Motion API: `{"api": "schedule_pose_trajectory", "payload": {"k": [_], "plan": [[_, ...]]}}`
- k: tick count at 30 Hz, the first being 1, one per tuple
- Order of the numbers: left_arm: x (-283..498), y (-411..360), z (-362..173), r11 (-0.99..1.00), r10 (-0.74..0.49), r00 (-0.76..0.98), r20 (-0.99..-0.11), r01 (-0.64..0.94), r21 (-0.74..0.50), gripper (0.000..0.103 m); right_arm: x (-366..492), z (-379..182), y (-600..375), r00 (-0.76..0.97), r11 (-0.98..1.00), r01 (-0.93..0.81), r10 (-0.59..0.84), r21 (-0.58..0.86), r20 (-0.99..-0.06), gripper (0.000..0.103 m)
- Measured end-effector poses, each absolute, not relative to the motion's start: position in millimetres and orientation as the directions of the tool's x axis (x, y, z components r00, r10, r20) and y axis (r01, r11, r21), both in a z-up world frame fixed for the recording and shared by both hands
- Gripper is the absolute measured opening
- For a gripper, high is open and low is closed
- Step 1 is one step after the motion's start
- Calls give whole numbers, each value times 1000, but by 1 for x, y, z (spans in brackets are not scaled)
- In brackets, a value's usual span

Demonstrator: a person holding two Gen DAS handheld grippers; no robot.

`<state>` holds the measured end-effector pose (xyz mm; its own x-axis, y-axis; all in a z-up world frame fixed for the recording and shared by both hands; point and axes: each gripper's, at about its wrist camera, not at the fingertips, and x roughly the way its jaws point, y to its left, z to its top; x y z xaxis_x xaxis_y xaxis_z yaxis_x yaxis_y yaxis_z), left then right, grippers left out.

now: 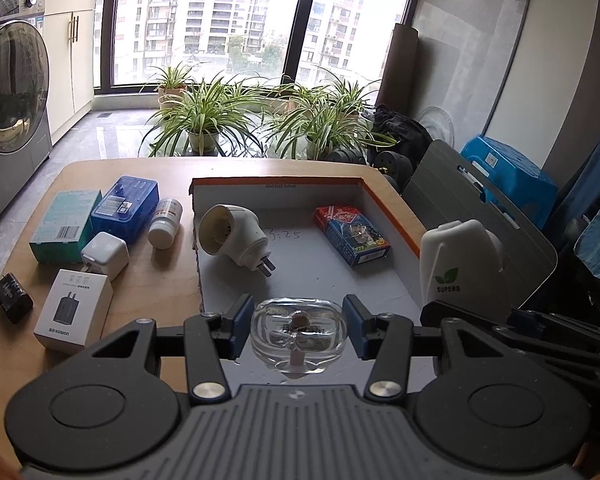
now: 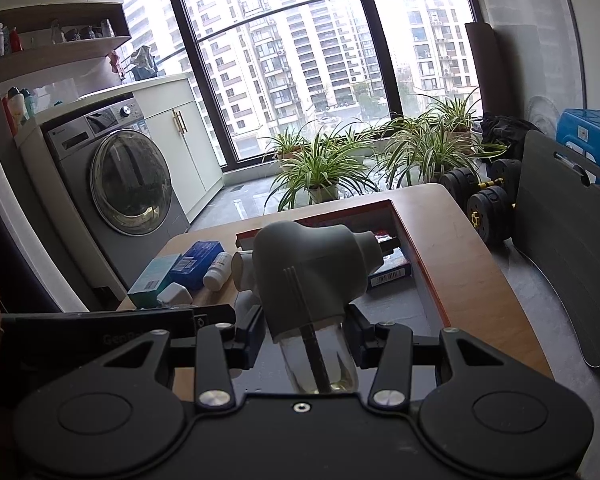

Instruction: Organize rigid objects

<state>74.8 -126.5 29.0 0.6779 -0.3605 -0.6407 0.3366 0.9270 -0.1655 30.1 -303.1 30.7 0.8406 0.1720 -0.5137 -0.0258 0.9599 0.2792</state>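
Here the left gripper (image 1: 298, 330) sits released; the right gripper (image 2: 306, 338) grasps a diffuser (image 2: 308, 276).

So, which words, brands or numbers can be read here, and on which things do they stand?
"SUPERB": white plug-in device held at the right.
"UGREEN", upside down: white charger box.
"3:25", handwritten: floor of the tray.
"575": card pack.
Tray rim print, blue case, teal box and pill bottle labels: too small to read.

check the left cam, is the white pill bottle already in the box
No, the white pill bottle lies on the wooden table just outside the box.
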Motion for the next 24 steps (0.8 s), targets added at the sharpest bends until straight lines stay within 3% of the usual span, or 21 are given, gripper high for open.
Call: {"api": "schedule_pose_trajectory", "payload": {"k": [24], "plan": [[79,-128,21,928,-356,663,-658,333,-167,50,38,24,-303,826,957,-16,175,289,-535,52]]}}
